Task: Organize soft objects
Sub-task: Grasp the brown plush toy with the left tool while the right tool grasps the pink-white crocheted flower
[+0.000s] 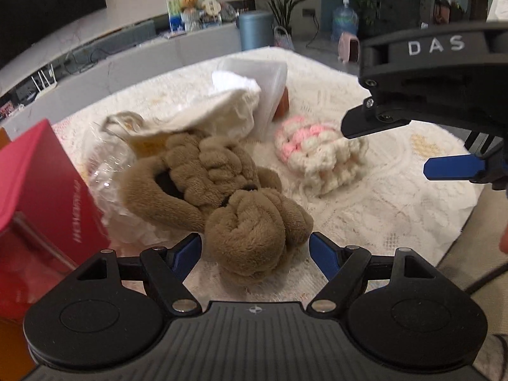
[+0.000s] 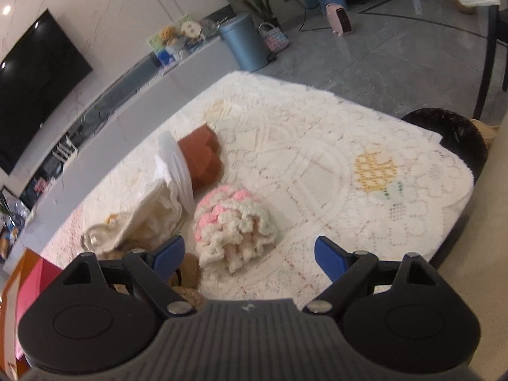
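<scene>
A brown plush slipper pair (image 1: pixel 219 187) lies on the white lace cloth (image 1: pixel 397 197). My left gripper (image 1: pixel 255 249) is open, its blue fingers on either side of the nearer plush end, not closed on it. A pink-and-cream crocheted piece (image 1: pixel 314 149) lies to the right; it also shows in the right wrist view (image 2: pixel 233 225). My right gripper (image 2: pixel 249 254) is open and hovers just in front of the crocheted piece; it shows in the left wrist view (image 1: pixel 409 146). A white cloth bag (image 1: pixel 222 111) and a rust-brown soft item (image 2: pixel 201 155) lie behind.
A red box (image 1: pixel 41 190) stands at the left. A clear plastic container (image 1: pixel 263 92) lies tipped behind the white bag, and crinkled clear plastic (image 1: pixel 104 165) lies by the box. A black bin (image 2: pixel 457 136) stands off the table's far right edge.
</scene>
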A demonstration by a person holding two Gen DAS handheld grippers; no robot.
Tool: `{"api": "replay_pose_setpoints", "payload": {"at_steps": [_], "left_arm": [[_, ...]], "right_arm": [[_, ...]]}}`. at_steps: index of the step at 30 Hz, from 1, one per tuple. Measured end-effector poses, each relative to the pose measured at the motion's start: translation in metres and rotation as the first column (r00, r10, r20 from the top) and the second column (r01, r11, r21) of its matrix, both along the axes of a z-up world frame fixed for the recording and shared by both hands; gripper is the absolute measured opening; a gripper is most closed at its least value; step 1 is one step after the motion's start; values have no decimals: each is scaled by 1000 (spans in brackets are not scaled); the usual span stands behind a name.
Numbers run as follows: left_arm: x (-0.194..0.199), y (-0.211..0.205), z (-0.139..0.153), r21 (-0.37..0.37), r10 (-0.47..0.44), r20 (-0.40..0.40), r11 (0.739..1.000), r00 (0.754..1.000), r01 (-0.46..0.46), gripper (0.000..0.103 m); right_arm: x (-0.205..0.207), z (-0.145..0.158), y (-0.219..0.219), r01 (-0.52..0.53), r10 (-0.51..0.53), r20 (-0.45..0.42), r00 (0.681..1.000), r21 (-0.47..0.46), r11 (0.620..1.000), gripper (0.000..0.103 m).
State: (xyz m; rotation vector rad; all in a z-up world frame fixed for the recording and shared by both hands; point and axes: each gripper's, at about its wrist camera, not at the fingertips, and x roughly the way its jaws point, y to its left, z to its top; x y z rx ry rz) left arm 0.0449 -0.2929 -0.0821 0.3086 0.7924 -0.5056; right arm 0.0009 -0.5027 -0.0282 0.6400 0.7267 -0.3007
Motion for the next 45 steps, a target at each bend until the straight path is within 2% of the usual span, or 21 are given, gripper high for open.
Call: {"api": "replay_pose_setpoints", "payload": {"at_steps": [3,5,7,8,13,16,20,23,25,27,29,31,34,36,39,43,45], "left_arm": [[13,-3,-9,7,23,-55,1000,998,-23,92],[18,5,-11,-53,39,-78,998,996,-43,82],[15,11,-10,-82,45,-71,995,996,-51,53],[12,14,-9,-86,51,-62,995,997,-56,48],[8,32,-6,-132,45,-110,989,993,-59,40],[2,43,-3,-114,25,-142,993,990,-42,39],[-12,47,4,-22,-51,-141,999,989,49,43],[-23,47,9,69,-121,-84,990,989,127,58],[-37,47,15,115,-151,0,982,989,150,82],[-47,49,22,92,-167,59,983,984,161,89],[-50,53,31,21,-159,64,987,985,158,89],[-47,53,38,-34,-110,52,993,993,112,89],[-47,48,43,-31,-52,107,998,993,56,89],[-46,48,42,0,-7,132,1000,991,7,89],[-38,49,35,7,76,81,997,994,-77,89],[-29,56,32,-107,124,-13,986,992,-125,89],[-24,54,30,-114,122,-39,985,992,-126,89]], "right_arm": [[4,-5,1,-23,23,-1,1000,16,1000,88],[7,-9,0,-27,28,-14,1000,39,999,90],[12,-15,-3,-32,35,-41,999,63,997,90],[14,-18,-4,-29,34,-55,998,76,997,90],[26,-26,-3,-2,9,-80,997,92,996,91],[41,-27,6,-22,24,-107,994,17,1000,92],[56,-20,26,-55,38,-86,996,-198,979,92],[70,-22,38,-112,73,-139,988,-300,947,94],[79,-29,43,-135,74,-192,979,-326,936,95],[85,-34,45,-153,81,-224,971,-326,933,95],[89,-35,50,-164,79,-242,967,-355,920,95],[93,-36,57,-193,95,-259,961,-388,901,95],[92,-35,64,-219,123,-246,962,-416,882,93],[91,-36,61,-213,119,-249,961,-400,891,91],[88,-41,53,-199,108,-262,959,-353,914,87],[81,-36,53,-222,153,-224,963,-325,919,66],[79,-36,54,-238,183,-200,962,-303,923,64]]}}
